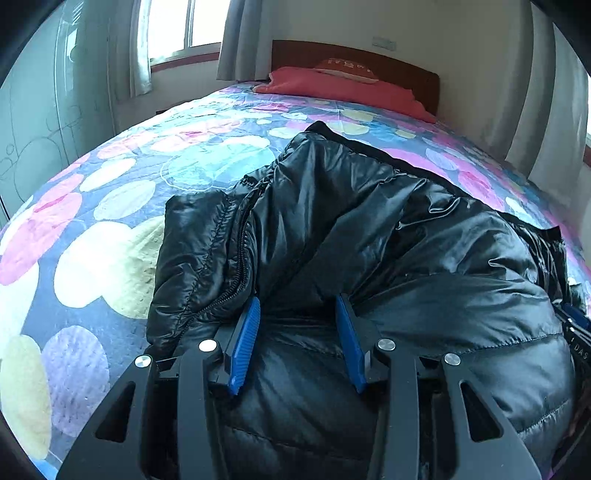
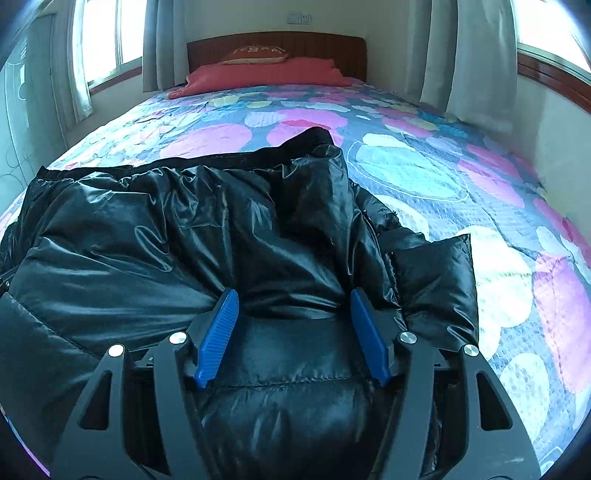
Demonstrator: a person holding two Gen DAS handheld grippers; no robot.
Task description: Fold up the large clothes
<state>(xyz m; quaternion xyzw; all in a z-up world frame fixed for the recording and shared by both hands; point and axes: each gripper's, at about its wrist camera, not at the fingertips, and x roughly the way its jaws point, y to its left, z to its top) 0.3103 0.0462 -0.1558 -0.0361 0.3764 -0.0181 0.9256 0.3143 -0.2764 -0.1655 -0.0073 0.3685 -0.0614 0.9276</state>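
Your left gripper [image 1: 297, 306] and right gripper [image 2: 293, 299] each clench a puffy fold of the black down jacket [image 2: 184, 240], bunched at six o'clock on the circle-patterned bedspread [image 2: 424, 166], pillow [image 2: 266, 74] at twelve.

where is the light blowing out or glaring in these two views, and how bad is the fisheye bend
Left wrist view: the window is blown out white, the black puffer jacket shows soft sheen, and the bed bulges into a dome. Right wrist view: the left window and right window both clip to white, the curtains bow, and the corners go dark.
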